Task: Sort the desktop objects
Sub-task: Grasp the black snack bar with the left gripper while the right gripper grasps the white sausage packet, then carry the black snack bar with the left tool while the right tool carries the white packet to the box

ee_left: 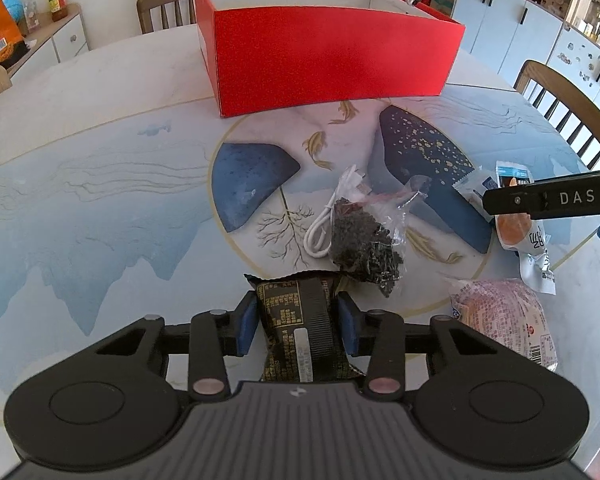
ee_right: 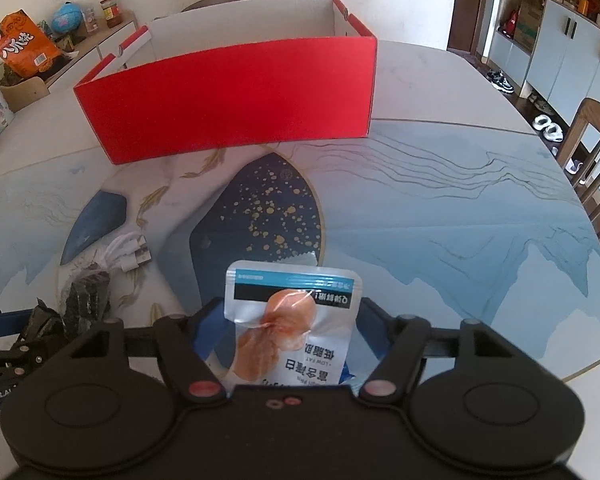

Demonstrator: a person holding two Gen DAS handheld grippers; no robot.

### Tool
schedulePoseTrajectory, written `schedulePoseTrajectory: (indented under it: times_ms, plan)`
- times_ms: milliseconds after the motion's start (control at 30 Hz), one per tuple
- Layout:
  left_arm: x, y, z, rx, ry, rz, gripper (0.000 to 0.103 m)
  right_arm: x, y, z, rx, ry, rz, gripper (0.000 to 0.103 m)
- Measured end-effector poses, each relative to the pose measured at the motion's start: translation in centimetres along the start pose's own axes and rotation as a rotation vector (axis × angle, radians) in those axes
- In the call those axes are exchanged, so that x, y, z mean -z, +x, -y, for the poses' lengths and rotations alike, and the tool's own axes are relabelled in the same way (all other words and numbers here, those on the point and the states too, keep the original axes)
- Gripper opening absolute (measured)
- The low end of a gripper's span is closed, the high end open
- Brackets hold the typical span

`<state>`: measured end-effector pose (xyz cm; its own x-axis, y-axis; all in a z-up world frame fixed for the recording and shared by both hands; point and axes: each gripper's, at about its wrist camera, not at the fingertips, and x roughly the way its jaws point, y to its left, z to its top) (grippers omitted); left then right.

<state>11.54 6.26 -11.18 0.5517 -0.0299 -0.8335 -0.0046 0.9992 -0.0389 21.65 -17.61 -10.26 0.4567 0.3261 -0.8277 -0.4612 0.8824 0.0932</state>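
A red open box stands at the far side of the round table. My left gripper is shut on a dark snack packet, with the blue pads pressing on both its sides just above the tabletop. My right gripper straddles a white and teal pouch with an orange picture on it. The pouch looks flat and unsqueezed, and the pads stand close beside its edges. One right finger crosses over the pouch in the left wrist view.
A clear bag of dark dried leaves and a white cable lie mid-table. A pink patterned packet and a small white-blue packet lie at the right. Wooden chairs ring the table.
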Motion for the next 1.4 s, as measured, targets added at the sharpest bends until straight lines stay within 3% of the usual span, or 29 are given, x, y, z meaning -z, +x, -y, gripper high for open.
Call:
schedulePoseTrajectory:
  times_ms: [500,1400]
  plan:
    - [-0.4,-1.4,-0.4,-0.01,-0.014,0.031,0.035,-0.3,-1.7,-0.2,-0.004,-0.007,0.03,0.069]
    - [-4.2,-4.9,1.8,0.048,0.037,0.116,0.035,-0.7,-7.5,0.0,-0.046,-0.002,0.111,0.063]
